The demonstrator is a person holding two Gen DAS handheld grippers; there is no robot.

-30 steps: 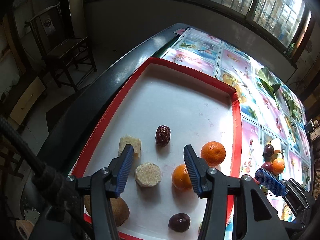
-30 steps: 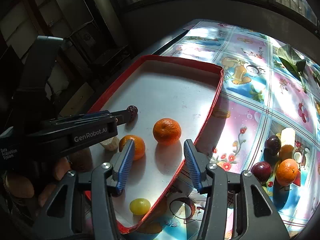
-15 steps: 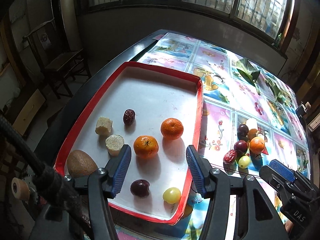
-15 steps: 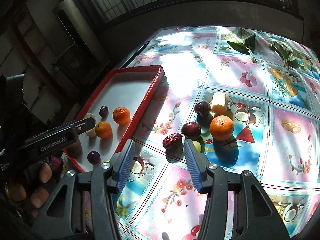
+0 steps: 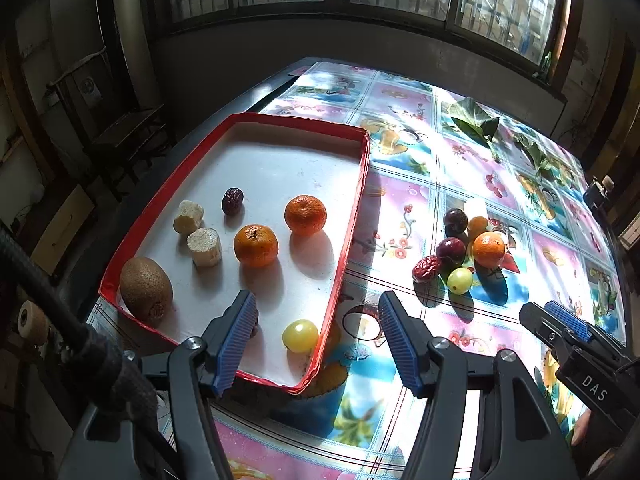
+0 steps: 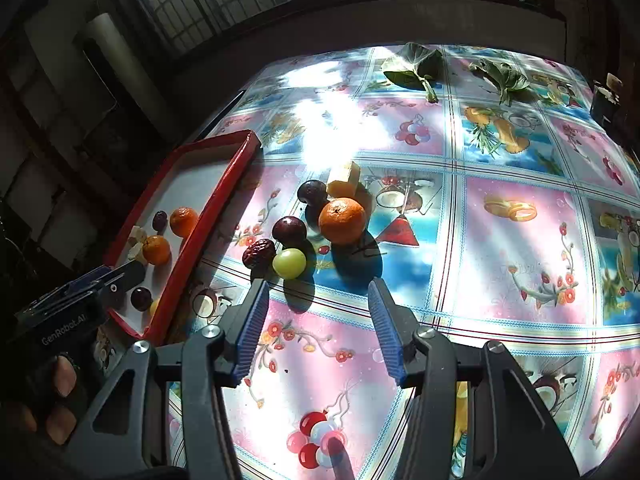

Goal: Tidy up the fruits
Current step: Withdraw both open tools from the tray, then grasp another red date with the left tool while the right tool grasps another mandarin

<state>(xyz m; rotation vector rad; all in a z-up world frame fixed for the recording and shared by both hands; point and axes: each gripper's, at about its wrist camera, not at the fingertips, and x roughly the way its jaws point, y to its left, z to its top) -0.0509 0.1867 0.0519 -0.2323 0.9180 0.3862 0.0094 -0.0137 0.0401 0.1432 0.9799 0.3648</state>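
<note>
Six loose fruits (image 6: 316, 228) lie just ahead of the right gripper (image 6: 316, 320), its jaws parted and empty; the left gripper (image 5: 316, 340), just opening, stands empty over the tray (image 5: 352, 216).

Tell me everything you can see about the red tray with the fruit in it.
The red tray is a shallow rectangle with a thin red rim and a white floor, lying flat on the patterned tablecloth near the table's left edge. Its material is unclear. It holds a kiwi, two tangerines, a dark date, two pale cut chunks, a green grape and a dark plum. Neither gripper touches it.
</note>
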